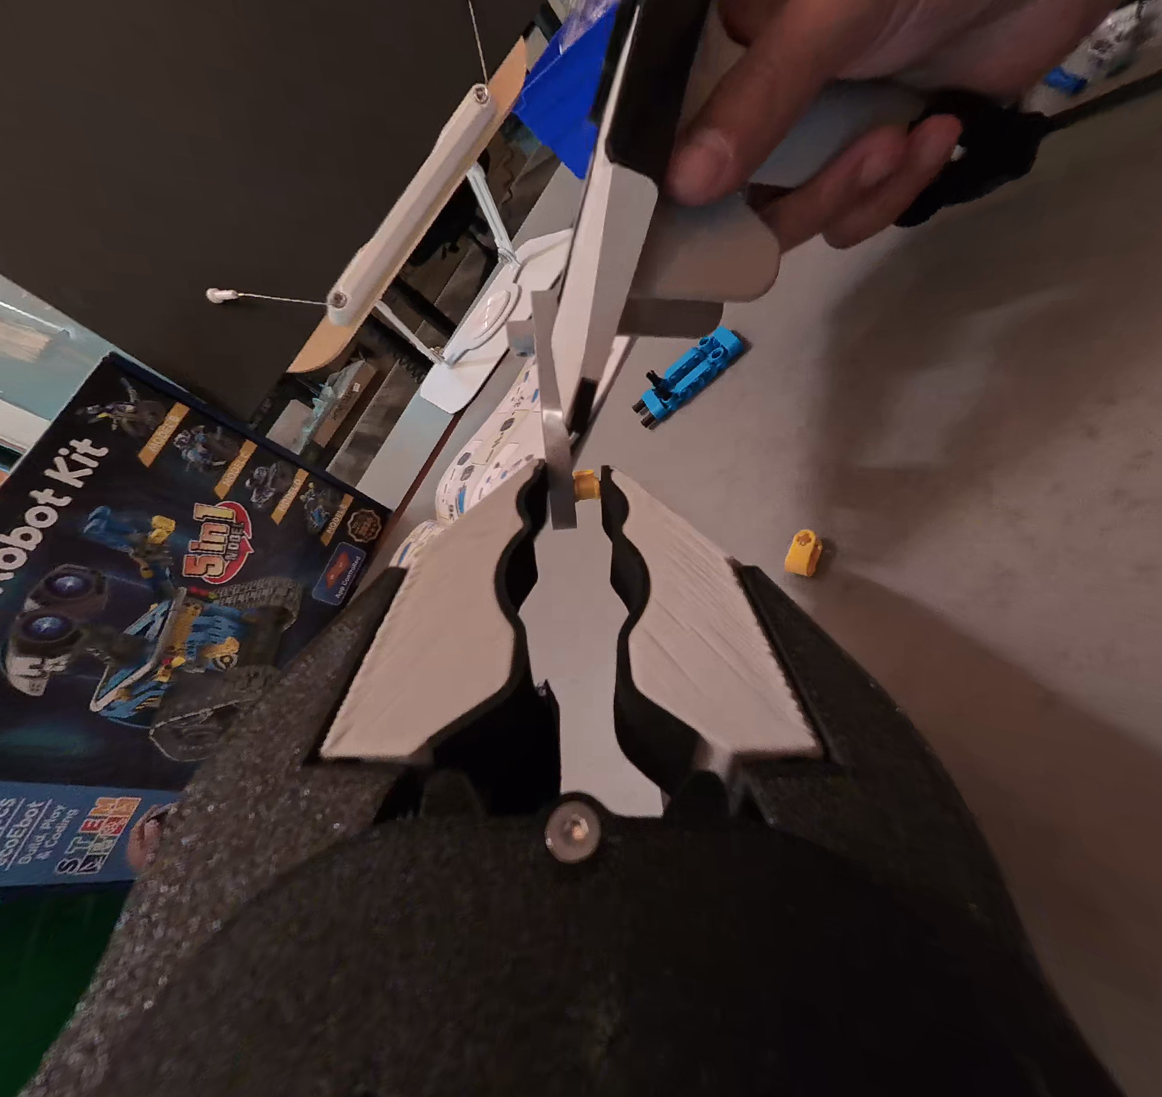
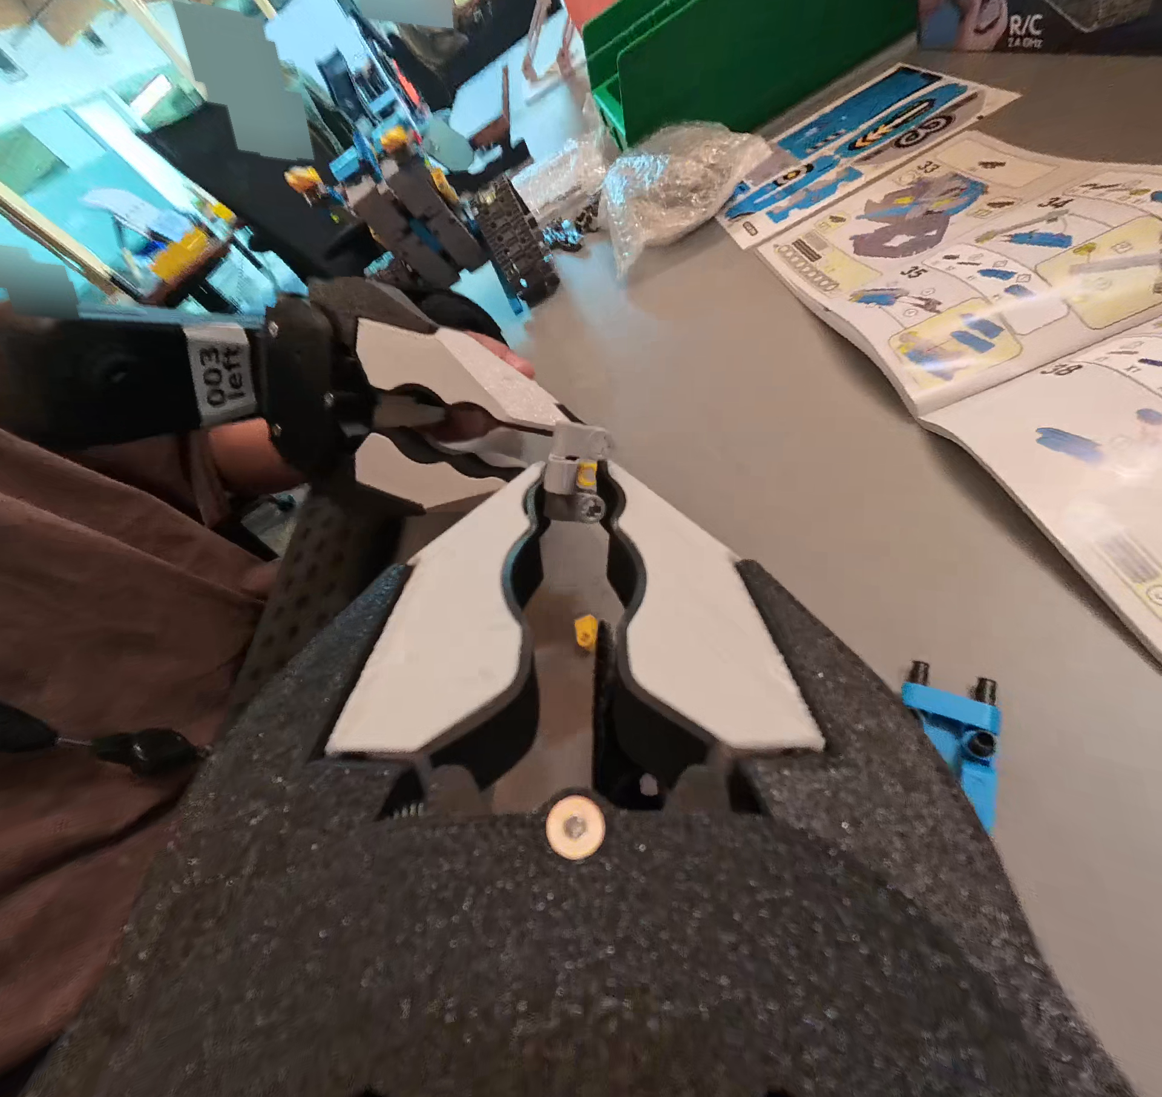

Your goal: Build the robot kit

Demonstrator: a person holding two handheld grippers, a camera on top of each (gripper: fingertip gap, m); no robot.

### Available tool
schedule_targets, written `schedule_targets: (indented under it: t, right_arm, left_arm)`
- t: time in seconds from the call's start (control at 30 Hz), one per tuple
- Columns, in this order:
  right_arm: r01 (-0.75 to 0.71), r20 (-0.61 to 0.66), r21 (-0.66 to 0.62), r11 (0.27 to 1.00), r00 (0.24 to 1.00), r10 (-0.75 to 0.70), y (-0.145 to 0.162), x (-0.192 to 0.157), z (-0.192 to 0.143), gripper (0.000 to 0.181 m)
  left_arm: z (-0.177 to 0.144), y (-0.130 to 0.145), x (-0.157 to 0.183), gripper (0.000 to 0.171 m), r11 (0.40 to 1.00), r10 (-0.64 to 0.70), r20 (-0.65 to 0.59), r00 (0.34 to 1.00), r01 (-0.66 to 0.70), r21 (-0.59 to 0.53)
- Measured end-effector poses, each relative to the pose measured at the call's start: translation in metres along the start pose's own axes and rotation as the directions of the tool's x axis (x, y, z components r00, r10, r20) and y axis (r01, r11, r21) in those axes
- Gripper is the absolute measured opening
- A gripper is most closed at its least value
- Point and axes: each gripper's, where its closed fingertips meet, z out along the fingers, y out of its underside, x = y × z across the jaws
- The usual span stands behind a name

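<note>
A small grey building piece (image 2: 569,475) with a yellow pin (image 2: 586,474) in it is held above the grey table (image 2: 723,438) by both grippers. My right gripper (image 2: 572,491) is shut on its lower part. My left gripper (image 2: 559,434) comes in from the left and grips its upper end. In the left wrist view the grey piece (image 1: 558,438) shows edge-on and fills the gap between my left gripper's (image 1: 571,485) tips together with the yellow pin (image 1: 585,485). The right gripper (image 1: 603,287) reaches down from above, held by a hand (image 1: 880,73).
A blue piece with black pins (image 1: 691,375) (image 2: 962,740) and a loose yellow connector (image 1: 803,553) (image 2: 585,631) lie on the table. An open instruction booklet (image 2: 1006,312), plastic bags (image 2: 673,186), a green bin (image 2: 723,41), a tracked model (image 2: 440,217) and a kit box (image 1: 157,563) surround them. Left and right tips are no more than a few centimetres apart.
</note>
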Motion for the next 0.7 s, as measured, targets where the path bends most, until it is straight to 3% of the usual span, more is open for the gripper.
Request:
schedule_targets:
  t: [0.23,0.6,0.7]
  right_arm:
    - [-0.245,0.182,0.046,0.969,0.955,0.232,-0.002,-0.01,0.009,0.012]
    - [-0.317,0.275,0.079,0.945,0.918,0.285,-0.009,-0.015,0.007,0.012]
    - [-0.402,0.354,0.101,0.91,0.869,0.345,-0.016,-0.02,0.006,0.013]
  left_arm:
    - [-0.005,-0.005,-0.021,0.015,0.998,-0.045,0.096,0.994,0.04,0.051]
    - [-0.008,-0.011,-0.03,0.02,0.98,-0.175,0.089,0.981,0.164,0.116]
    - [-0.008,-0.006,-0.039,0.032,0.978,-0.193,0.136,0.972,0.18,0.101]
